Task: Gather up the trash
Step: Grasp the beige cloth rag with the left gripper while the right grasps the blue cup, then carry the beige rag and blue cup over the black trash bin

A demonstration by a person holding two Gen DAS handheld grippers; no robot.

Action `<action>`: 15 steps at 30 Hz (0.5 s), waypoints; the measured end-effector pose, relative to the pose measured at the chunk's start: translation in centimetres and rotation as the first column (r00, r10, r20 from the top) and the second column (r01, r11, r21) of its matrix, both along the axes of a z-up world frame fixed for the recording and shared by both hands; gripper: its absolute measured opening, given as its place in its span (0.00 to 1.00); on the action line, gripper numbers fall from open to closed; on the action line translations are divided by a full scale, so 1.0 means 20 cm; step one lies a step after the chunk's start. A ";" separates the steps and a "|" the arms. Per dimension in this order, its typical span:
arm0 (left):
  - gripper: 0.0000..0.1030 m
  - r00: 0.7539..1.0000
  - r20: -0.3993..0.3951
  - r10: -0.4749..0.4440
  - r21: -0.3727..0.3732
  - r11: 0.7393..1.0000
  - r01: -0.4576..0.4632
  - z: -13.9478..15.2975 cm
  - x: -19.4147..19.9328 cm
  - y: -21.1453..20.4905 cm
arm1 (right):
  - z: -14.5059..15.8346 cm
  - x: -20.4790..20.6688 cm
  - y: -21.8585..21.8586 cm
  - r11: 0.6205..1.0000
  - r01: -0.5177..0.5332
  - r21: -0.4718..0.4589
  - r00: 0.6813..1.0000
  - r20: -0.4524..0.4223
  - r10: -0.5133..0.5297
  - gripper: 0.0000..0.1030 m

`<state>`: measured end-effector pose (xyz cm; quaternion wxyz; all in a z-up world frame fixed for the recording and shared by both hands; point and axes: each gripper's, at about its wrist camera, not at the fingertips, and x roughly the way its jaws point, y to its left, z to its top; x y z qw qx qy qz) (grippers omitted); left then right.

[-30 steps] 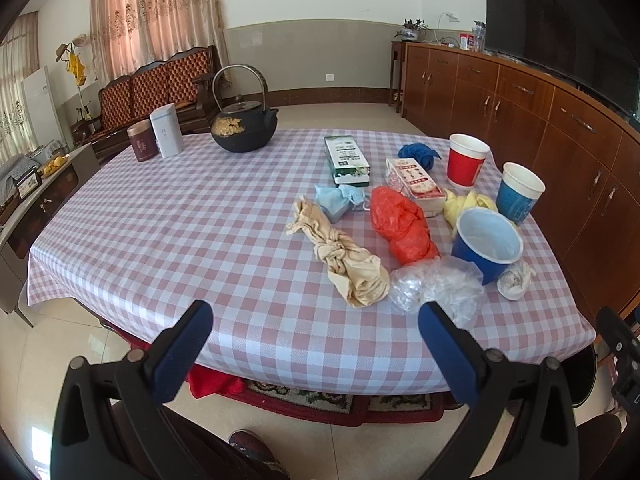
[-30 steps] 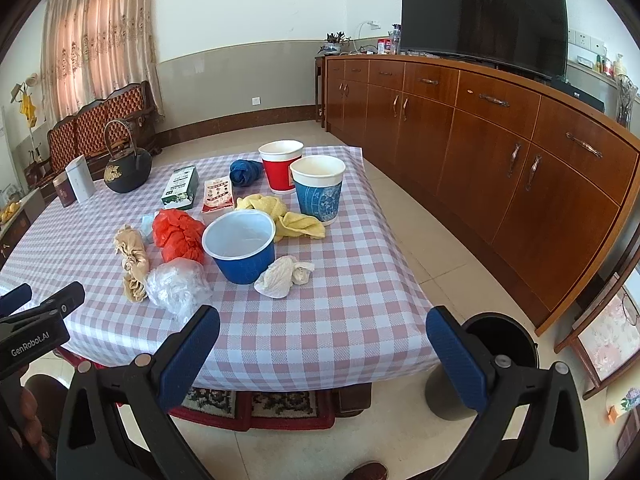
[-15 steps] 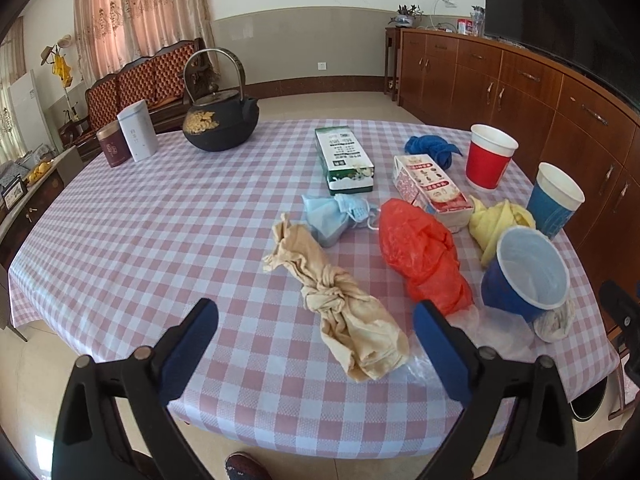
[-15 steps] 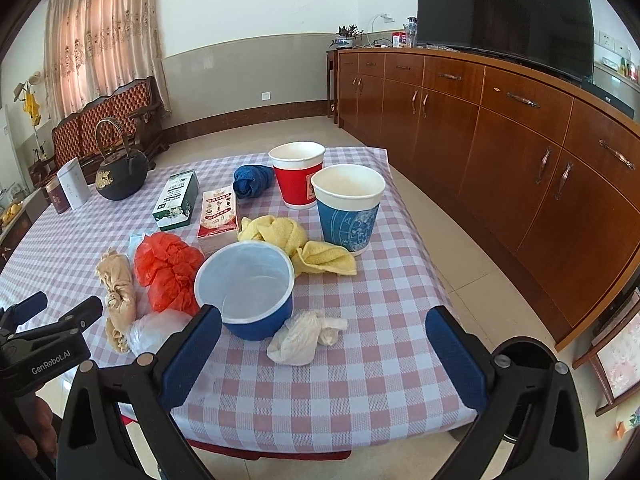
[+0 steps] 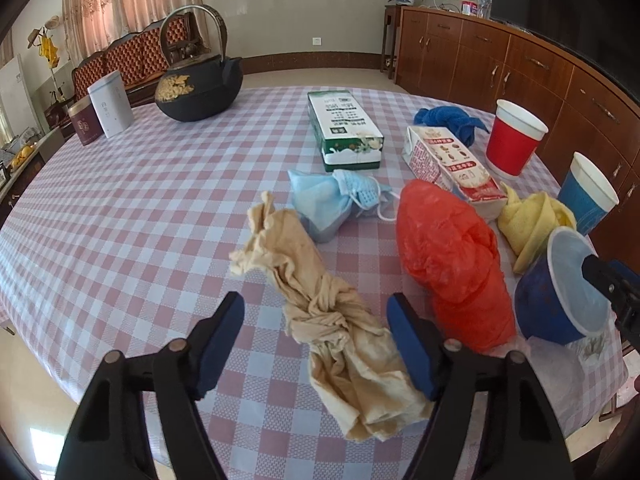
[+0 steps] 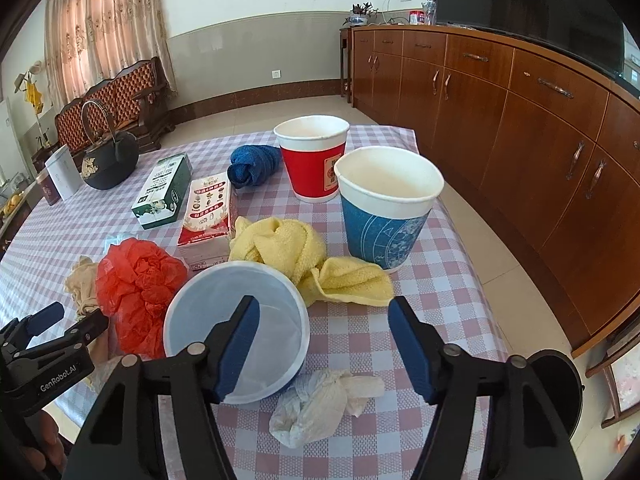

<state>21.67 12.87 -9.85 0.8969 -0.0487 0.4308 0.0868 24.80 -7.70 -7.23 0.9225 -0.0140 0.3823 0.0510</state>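
Trash lies on a pink-checked table (image 5: pixel 120 216). My left gripper (image 5: pixel 316 344) is open, its jaws either side of a knotted beige rag (image 5: pixel 332 320). A red plastic bag (image 5: pixel 452 256), a blue face mask (image 5: pixel 328 200), a red-and-white carton (image 5: pixel 452 164) and a green carton (image 5: pixel 344 128) lie beyond. My right gripper (image 6: pixel 324 348) is open and empty above a crumpled white tissue (image 6: pixel 320 400), with its left finger over a blue bowl (image 6: pixel 236 332). A yellow cloth (image 6: pixel 304 260), a blue paper cup (image 6: pixel 384 212) and a red paper cup (image 6: pixel 314 156) stand behind it.
A black iron kettle (image 5: pixel 196 80) and two tins (image 5: pixel 100 112) stand at the table's far left. A blue cloth (image 6: pixel 252 164) lies by the red cup. A black bin (image 6: pixel 556 384) stands on the floor at the right. Wooden cabinets (image 6: pixel 520 120) line the right wall.
Both grippers have moved forward and down over the table. The left one now straddles the beige rag, and the right one is over the blue bowl and the tissue. Both jaws have narrowed somewhat.
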 end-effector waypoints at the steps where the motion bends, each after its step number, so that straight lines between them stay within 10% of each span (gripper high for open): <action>1: 0.64 1.000 -0.006 -0.005 0.000 1.000 0.005 -0.01 0.00 0.00 | -0.02 0.02 0.00 1.000 -0.004 0.000 1.000 -0.009 0.004 0.58; 11: 0.31 1.000 0.008 -0.025 -0.045 0.999 0.025 -0.04 -0.02 0.01 | -0.11 0.07 0.05 0.998 -0.060 0.011 0.996 -0.071 0.061 0.13; 15: 0.28 0.999 0.025 -0.023 -0.056 0.998 0.024 -0.01 -0.03 0.03 | -0.10 0.06 0.06 0.997 -0.077 0.032 0.995 -0.062 0.079 0.11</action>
